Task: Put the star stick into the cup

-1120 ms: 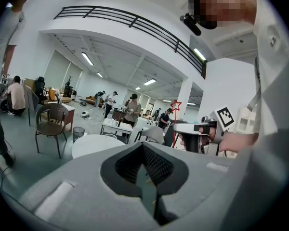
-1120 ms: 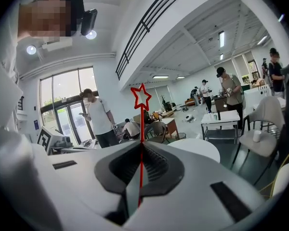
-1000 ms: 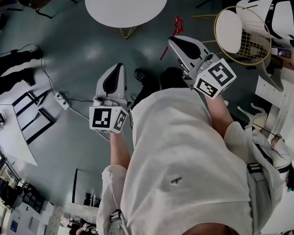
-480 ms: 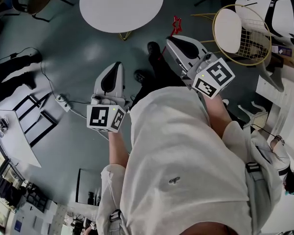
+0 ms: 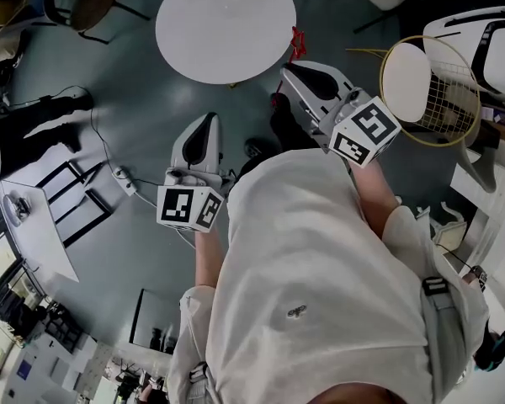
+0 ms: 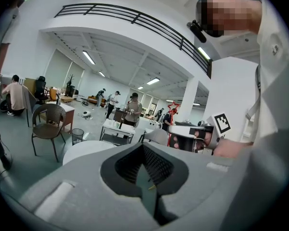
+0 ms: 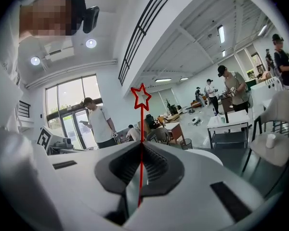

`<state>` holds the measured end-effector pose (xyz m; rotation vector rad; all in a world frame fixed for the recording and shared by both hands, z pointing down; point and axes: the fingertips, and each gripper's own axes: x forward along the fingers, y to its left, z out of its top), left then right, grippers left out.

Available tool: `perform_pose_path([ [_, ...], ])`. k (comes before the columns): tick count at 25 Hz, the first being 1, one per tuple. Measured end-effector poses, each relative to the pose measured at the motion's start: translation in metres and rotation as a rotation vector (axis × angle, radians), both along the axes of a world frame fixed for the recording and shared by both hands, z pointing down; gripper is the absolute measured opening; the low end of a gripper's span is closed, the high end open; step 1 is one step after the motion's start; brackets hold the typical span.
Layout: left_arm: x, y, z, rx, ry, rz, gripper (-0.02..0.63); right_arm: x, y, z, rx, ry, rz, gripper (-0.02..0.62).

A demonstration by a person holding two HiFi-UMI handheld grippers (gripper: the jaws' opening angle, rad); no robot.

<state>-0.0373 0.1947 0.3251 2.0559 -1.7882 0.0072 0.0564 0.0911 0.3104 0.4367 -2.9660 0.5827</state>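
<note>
The right hand-held gripper (image 7: pixel 140 144) is pinching the star stick (image 7: pixel 141 129) low on its thin red shaft. Its jaws are pressing together on the stick, which is standing straight out past their tips, with the outlined red star sitting at the far end. The right gripper view is showing this grip plainly. The head view is showing only the star (image 5: pixel 298 42) poking out beyond the right hand-held gripper (image 5: pixel 286 68), just beside the edge of the round white desk (image 5: pixel 225 25) on the grey floor (image 5: pixel 135 99).

The left hand-held gripper (image 6: pixel 143 146) is being carried with its jaws drawn together at the tips and nothing between them. In the head view it (image 5: pixel 208 118) is hanging lower and to the left, well apart from the other one, its marker cube (image 5: pixel 189 208) facing up.

The left gripper view is catching something the others are not: the right hand-held gripper (image 6: pixel 187 134) seen from the side, with the star (image 6: pixel 174 108) rising above it. Only the head view is taking in the wire chair (image 5: pixel 433 87) at the person's right and the white shirt (image 5: pixel 320 284) filling the lower frame. The right gripper view is also showing a small white cylinder (image 7: pixel 270 140) sitting on a rounded seat at the right edge; whether that is the cup I cannot tell.
</note>
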Motion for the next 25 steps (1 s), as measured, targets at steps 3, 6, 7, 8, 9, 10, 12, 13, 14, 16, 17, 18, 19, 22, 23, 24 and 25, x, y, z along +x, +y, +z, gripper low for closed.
perform_pose_path([
  [3,-0.004,-0.015,-0.002,-0.002,-0.012,-0.023,0.009,-0.003,-0.016,0.001,-0.012,-0.001,-0.007,0.014],
  [6,-0.004,-0.031,-0.007,0.004,-0.014,-0.053,0.009,-0.002,-0.034,-0.001,-0.015,-0.013,-0.021,0.014],
  [7,-0.004,-0.037,-0.008,0.005,-0.015,-0.063,0.009,-0.001,-0.04,-0.002,-0.014,-0.016,-0.026,0.014],
  [8,-0.004,-0.042,-0.009,0.004,-0.017,-0.072,0.009,-0.002,-0.047,-0.003,-0.013,-0.018,-0.033,0.014],
  [9,-0.005,-0.047,-0.009,0.001,-0.019,-0.08,0.009,-0.003,-0.053,-0.003,-0.013,-0.022,-0.042,0.014],
  [10,-0.005,-0.052,-0.009,-0.002,-0.02,-0.088,0.009,-0.004,-0.058,-0.002,-0.016,-0.026,-0.052,0.014],
  [12,-0.003,-0.059,-0.007,-0.009,-0.019,-0.105,0.009,-0.004,-0.067,0.0,-0.027,-0.027,-0.069,0.014],
  [13,-0.001,-0.061,-0.005,-0.014,-0.018,-0.114,0.009,-0.003,-0.07,0.002,-0.034,-0.026,-0.077,0.014],
  [14,0.002,-0.063,-0.004,-0.019,-0.016,-0.124,0.009,-0.001,-0.073,0.004,-0.041,-0.027,-0.087,0.014],
  [16,0.007,-0.066,-0.001,-0.031,-0.012,-0.143,0.009,0.002,-0.078,0.008,-0.053,-0.025,-0.104,0.014],
  [17,0.008,-0.067,0.0,-0.036,-0.009,-0.152,0.009,0.002,-0.081,0.01,-0.057,-0.022,-0.108,0.014],
  [18,0.009,-0.069,0.0,-0.041,-0.007,-0.157,0.009,0.002,-0.085,0.011,-0.062,-0.021,-0.109,0.014],
  [19,0.01,-0.069,0.001,-0.046,-0.006,-0.159,0.009,0.001,-0.088,0.012,-0.068,-0.021,-0.109,0.014],
  [22,0.011,-0.069,0.004,-0.065,-0.005,-0.157,0.009,-0.003,-0.094,0.014,-0.084,-0.024,-0.106,0.014],
  [23,0.01,-0.069,0.006,-0.07,-0.003,-0.158,0.009,-0.004,-0.094,0.015,-0.084,-0.026,-0.108,0.014],
  [24,0.009,-0.069,0.006,-0.074,-0.001,-0.158,0.009,-0.005,-0.094,0.015,-0.083,-0.028,-0.111,0.014],
  [25,0.009,-0.069,0.007,-0.078,0.0,-0.158,0.009,-0.006,-0.093,0.015,-0.083,-0.031,-0.114,0.014],
])
